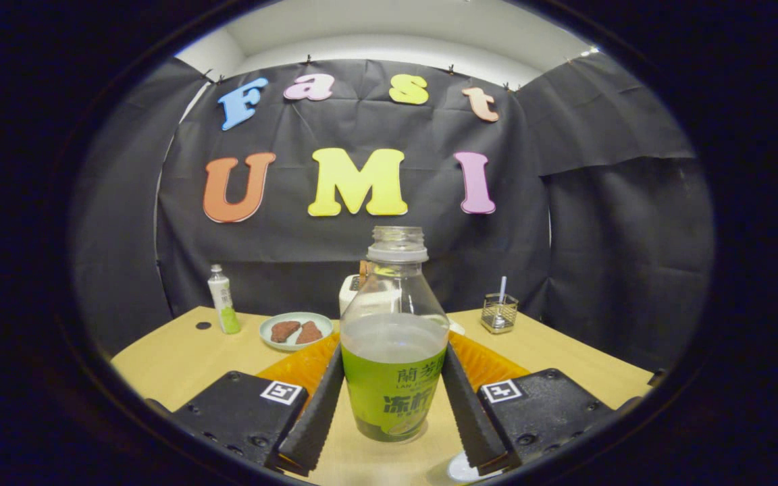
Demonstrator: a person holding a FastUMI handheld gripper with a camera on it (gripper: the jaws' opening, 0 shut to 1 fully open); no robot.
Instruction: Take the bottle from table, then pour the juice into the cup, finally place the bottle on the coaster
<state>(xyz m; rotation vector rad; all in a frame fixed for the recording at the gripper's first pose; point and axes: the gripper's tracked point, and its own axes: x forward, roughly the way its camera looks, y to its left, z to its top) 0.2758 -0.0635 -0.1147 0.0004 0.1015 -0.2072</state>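
Observation:
A clear uncapped bottle with a green label stands upright between my fingers, about half full of pale juice. My gripper is shut on the bottle, and both black ribbed fingers press on the label's sides. Whether its base rests on the wooden table or hangs just above it, I cannot tell. A pale round thing peeks out beneath the right finger; what it is stays unclear.
An orange mat lies just behind the bottle. Beyond it are a plate with two brown pieces, a small capped green bottle, a white box-like item and a wire holder with a straw.

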